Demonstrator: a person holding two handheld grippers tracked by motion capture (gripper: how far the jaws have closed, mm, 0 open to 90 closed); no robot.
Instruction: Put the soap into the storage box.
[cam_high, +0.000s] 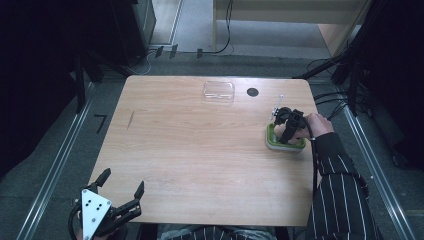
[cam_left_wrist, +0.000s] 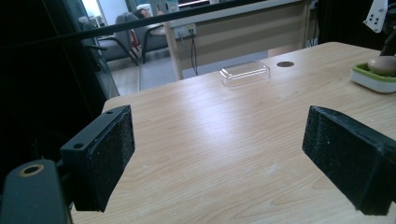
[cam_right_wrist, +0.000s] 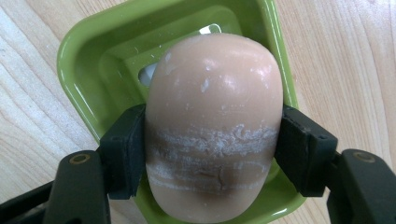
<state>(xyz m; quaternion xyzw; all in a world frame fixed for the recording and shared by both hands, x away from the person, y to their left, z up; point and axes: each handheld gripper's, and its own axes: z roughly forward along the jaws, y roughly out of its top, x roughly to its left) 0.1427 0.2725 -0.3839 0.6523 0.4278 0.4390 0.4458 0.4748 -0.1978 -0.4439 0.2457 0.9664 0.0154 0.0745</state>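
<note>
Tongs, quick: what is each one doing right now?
Left tongs: open, holding nothing, at the table's near left corner.
Right tongs: closed on the soap, over the green dish.

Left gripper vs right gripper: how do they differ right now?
The left gripper is open and holds nothing; the right gripper is shut on the soap. The left sits at the table's near left corner, the right over the green dish at the right edge. Both have black padded jaws.
</note>
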